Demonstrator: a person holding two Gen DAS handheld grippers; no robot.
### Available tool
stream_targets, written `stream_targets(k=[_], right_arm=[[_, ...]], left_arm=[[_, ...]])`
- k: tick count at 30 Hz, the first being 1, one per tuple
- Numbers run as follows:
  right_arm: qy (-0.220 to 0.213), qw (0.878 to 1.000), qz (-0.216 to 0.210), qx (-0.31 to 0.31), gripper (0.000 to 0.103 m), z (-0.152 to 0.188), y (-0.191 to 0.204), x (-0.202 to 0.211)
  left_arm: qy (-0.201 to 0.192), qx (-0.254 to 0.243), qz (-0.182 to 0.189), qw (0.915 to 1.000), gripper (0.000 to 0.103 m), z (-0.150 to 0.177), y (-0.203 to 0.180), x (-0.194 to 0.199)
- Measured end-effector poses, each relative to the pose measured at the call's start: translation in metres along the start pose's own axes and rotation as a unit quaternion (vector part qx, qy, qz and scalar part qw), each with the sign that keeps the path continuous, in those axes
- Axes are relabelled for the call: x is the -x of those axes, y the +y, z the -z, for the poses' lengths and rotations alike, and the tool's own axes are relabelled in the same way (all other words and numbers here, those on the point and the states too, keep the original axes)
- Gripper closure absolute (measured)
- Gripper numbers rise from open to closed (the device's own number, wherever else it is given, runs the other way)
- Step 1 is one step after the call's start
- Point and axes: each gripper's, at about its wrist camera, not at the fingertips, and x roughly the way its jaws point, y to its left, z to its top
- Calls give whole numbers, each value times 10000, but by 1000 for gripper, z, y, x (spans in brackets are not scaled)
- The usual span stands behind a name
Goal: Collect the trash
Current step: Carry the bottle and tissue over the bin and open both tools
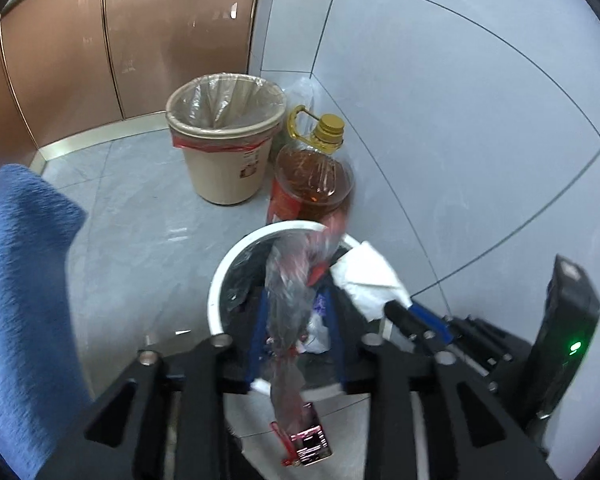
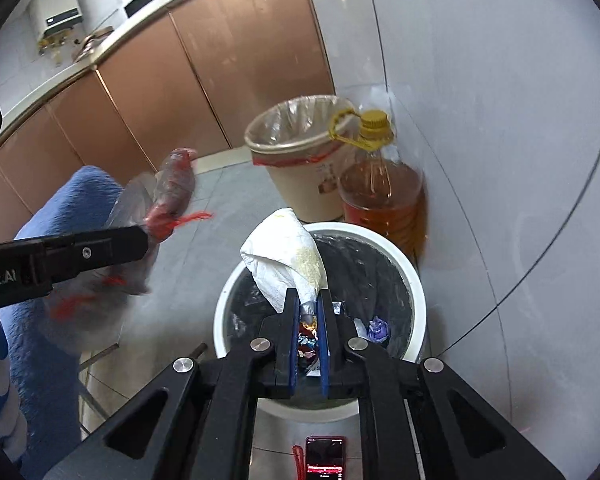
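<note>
R gripper (image 2: 309,308) pinches crumpled tissue (image 2: 288,256) over white bin (image 2: 416,292); L gripper (image 1: 296,308), jaws parted, clear plastic bag (image 1: 288,300) loose between its 2 fingers. Best: centre both over bin, then release.

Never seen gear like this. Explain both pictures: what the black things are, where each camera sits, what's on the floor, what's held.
A person holds a two-fingered tool in each hand, and a camera on each looks along its fingers. One picture comes from the left hand-held gripper, the other from the right hand-held gripper. Both hang over a white bin. The left one's fingers are parted, with a clear plastic bag seemingly loose between them. The right one pinches a crumpled paper towel. On the tiled floor stand a beige bin and an oil bottle; a phone lies nearby.
</note>
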Motion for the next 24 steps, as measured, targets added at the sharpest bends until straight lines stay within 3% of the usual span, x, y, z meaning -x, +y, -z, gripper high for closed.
stream_targets(k=[1, 4, 13, 20, 24], right_arm=[[42, 10000, 43, -4, 89, 0, -2, -5], [92, 9999, 87, -90, 70, 1, -9, -13], [-13, 9999, 48, -146, 59, 7, -9, 3], [-327, 9993, 19, 180, 48, 8, 28, 48], [-626, 9972, -43, 403, 45, 12, 55, 86]], left_arm=[[-20, 38, 37, 10000, 60, -1, 0, -1], [-110, 89, 111, 9998, 59, -3, 0, 1], [-581, 71, -184, 9981, 59, 10, -2, 47], [-1074, 246, -521, 9925, 59, 28, 0, 104], [-1477, 373, -774, 9853, 59, 49, 7, 150]])
